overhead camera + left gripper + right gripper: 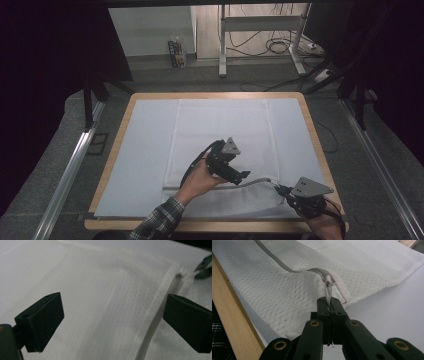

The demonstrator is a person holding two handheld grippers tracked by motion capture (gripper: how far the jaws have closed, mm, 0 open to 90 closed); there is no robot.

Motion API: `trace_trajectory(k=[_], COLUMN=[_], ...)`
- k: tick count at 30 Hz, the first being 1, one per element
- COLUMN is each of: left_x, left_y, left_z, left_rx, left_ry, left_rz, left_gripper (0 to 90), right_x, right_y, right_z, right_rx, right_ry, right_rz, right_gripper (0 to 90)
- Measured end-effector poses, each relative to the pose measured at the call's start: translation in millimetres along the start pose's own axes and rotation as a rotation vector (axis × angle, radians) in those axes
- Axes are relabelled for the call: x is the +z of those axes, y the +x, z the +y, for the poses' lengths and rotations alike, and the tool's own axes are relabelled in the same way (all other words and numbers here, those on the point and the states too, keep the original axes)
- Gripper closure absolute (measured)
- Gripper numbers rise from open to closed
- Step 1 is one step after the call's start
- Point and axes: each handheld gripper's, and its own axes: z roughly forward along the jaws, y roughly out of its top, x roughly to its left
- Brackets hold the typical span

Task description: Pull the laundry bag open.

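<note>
Mesh bag lies flat; right gripper pinches its zipper pull, left gripper gapes wide above, bag's far edge blurry.

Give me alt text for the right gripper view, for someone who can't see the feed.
The right gripper is shut on the white zipper pull of a white mesh bag lying on the table's pale cover. The grey zipper runs from the pull toward the upper left, and the wooden table edge shows at left.
</note>
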Motion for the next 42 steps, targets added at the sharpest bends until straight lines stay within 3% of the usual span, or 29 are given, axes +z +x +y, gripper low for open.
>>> trace_trajectory(k=[7, 15, 20, 22, 24, 27, 31, 33, 37, 42], left_x=[31.3, 49.6, 55.4, 55.7, 53.7, 48.5, 43.8, 44.3, 47.0, 53.1], left_y=[-20.5, -33.3, -35.1, -35.0, -33.5, -25.0, -19.9, -21.8, -27.1, -34.3], left_z=[24.8, 31.9, 31.3, 31.0, 30.7, 28.2, 26.7, 28.1, 29.4, 30.7], left_rx=[0.07, 0.094, 0.094, 0.093, 0.096, 0.073, 0.049, 0.063, 0.074, 0.116], left_ry=[0.011, 0.025, 0.03, 0.021, 0.014, 0.018, 0.006, 0.017, 0.005, 0.034], left_rz=[-0.046, -0.065, -0.072, -0.046, 0.017, 0.021, -0.019, -0.004, -0.06, -0.08], left_gripper=[3.1, 3.1, 3.0, 3.1, 5.8, 5.7, 5.7, 5.7, 5.6, 5.5], right_x=[-0.5, -1.5, -1.5, -1.5, -1.2, -1.5, -1.0, -1.1, -1.6, -1.8], right_y=[-1.7, -2.5, -2.7, -2.5, -2.6, -2.7, -3.0, -2.7, -2.9, -3.1], right_z=[-0.7, -0.7, -0.8, -0.7, -0.7, -0.7, -0.8, -0.3, -0.3, -0.3], right_rx=[0.012, 0.025, 0.026, 0.024, 0.027, 0.032, 0.028, 0.023, 0.02, 0.028], right_ry=[-0.003, -0.01, -0.008, -0.006, -0.001, 0.002, 0.006, 0.004, 0.001, -0.004], right_rz=[0.014, 0.018, 0.022, 0.02, 0.027, 0.022, 0.023, 0.019, 0.017, 0.016], right_gripper=[87.2, 86.9, 86.8, 86.8, 86.8, 86.8, 86.8, 86.8, 86.7, 86.6])
